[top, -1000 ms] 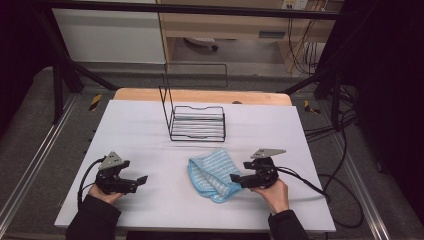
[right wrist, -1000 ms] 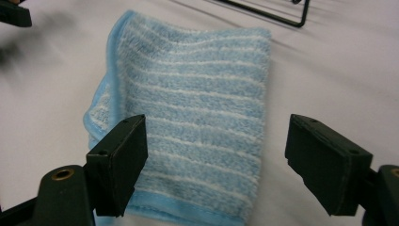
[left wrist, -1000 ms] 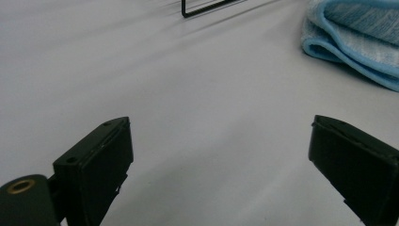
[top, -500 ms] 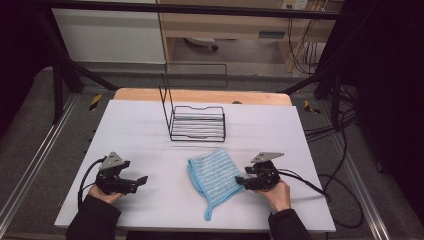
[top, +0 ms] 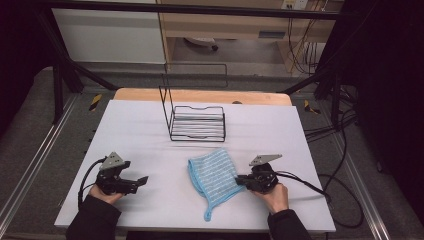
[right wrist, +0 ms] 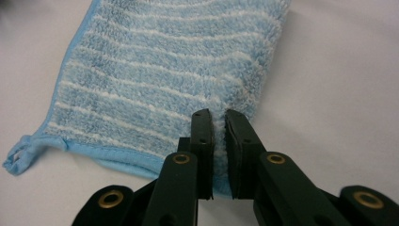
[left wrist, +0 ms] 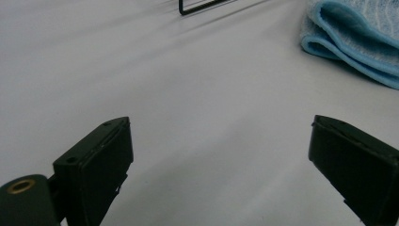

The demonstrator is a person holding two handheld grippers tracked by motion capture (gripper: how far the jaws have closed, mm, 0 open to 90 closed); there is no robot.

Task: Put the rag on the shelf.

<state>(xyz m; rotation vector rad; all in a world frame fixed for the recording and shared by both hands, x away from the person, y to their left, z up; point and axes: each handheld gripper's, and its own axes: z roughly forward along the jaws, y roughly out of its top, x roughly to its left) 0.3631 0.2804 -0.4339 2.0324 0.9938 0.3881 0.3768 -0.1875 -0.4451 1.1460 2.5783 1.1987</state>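
Observation:
A blue towel with white stripes (top: pixel 215 172) lies folded on the white table, a hanging loop at its near corner (top: pixel 206 216). My right gripper (top: pixel 241 181) sits at the towel's right edge; its jaws have just been closing and now pinch a fold of the blue towel (right wrist: pixel 141 80) between the pads, as my right gripper (right wrist: pixel 218 120) shows up close. My left gripper (top: pixel 142 180) rests low on the table at the near left, jaws wide apart with nothing between them. In the left gripper view the towel's folded edge (left wrist: pixel 348 42) lies ahead to the right of my left gripper (left wrist: pixel 221 141).
A black wire rack (top: pixel 196 122) with a tall upright frame stands at the middle back of the table (top: pixel 130 130). Cables (top: pixel 320 187) trail off the right side. A wooden strip (top: pixel 200 96) borders the far edge.
The right gripper's jaws closed onto the towel's right edge. The towel spread out flatter, its loop corner now reaching toward the near edge. The left gripper stayed put.

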